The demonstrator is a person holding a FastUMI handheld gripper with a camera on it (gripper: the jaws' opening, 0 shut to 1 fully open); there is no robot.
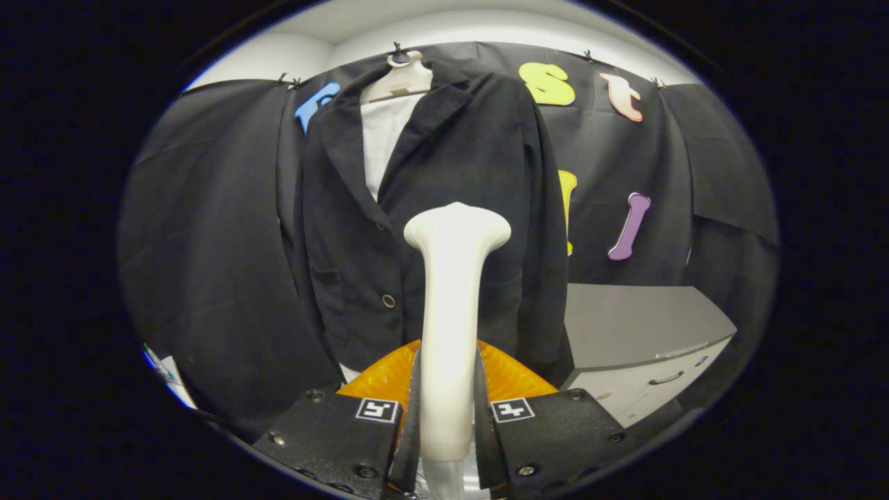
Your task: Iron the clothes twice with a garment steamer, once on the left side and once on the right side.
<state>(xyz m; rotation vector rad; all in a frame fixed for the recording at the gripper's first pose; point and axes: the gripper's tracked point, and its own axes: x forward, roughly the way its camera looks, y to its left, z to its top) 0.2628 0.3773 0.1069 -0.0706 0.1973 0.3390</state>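
A black jacket (444, 180) hangs on a white mannequin form (397, 82) over a white shirt (380, 142), straight ahead against the booth wall. My gripper (448, 389) is shut on the white garment steamer (451, 305), both fingers pressing its handle. The steamer stands upright between the fingers, and its wide head (457, 226) faces the jacket's front, to the right of the button line at about mid-chest height. I cannot tell whether the head touches the cloth. A round metal button (388, 301) shows to the left of the handle.
A grey cabinet (646, 333) with a drawer handle stands to the right of the jacket. An orange ribbed part (378, 378) sits just behind the fingers. Black cloth covers the wall on both sides. Some paper (163, 368) lies low at the left.
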